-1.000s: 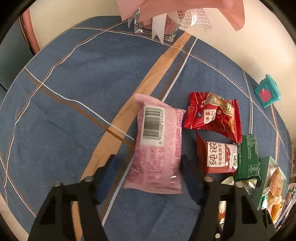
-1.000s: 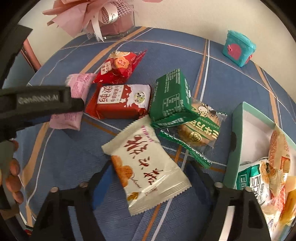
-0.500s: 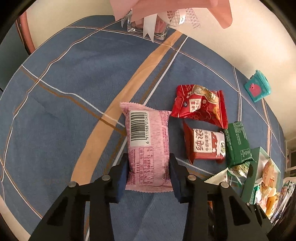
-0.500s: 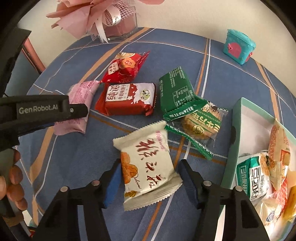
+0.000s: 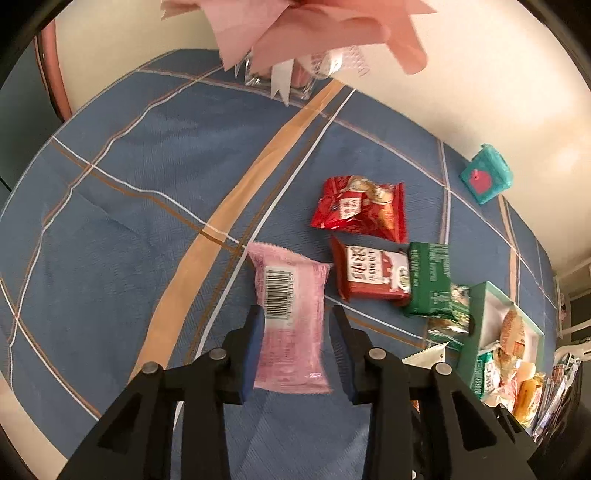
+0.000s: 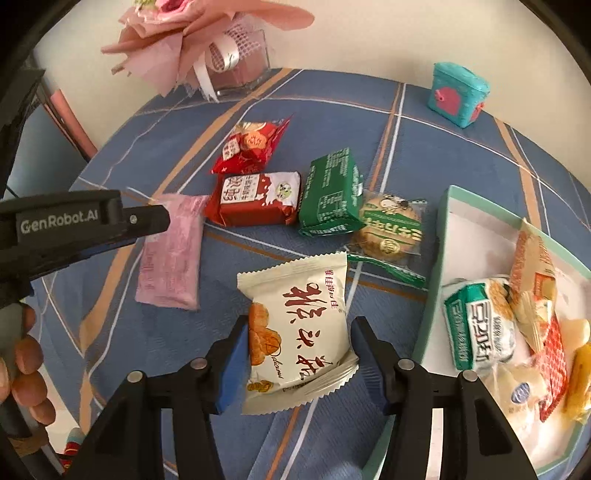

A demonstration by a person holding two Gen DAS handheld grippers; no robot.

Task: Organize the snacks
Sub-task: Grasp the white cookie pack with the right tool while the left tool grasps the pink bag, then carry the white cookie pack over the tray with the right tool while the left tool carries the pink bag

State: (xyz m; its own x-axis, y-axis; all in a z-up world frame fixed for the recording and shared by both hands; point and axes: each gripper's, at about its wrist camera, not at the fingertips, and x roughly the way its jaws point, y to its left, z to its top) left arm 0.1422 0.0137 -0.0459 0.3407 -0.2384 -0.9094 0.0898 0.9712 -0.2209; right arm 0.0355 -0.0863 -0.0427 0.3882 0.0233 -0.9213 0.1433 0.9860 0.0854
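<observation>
The blue checked tablecloth (image 5: 147,206) covers the table, w/ orange and white stripes across it. At the right edge stands a teal box (image 6: 448,221), open on top, already w/ several snack packs inside. At the far edge is a pink bouquet (image 6: 192,33) in a clear container, and a small teal toy box (image 6: 460,94) near the wall. The left gripper (image 5: 295,343) is clamped on a pink snack pack (image 5: 291,325), barcode side up; the pack looks lifted off the cloth. The right gripper (image 6: 299,354) has jaws closing, both pads touching a cream snack pack (image 6: 299,328), also raised a bit. On the cloth between them and the wall lie a red snack bag (image 6: 255,147), a red-white pack (image 6: 255,201), a green pack (image 6: 332,192) and a clear-wrapped biscuit (image 6: 391,229), close together. Fingers of a hand (image 6: 26,369) show at the left edge in the right wrist view.
</observation>
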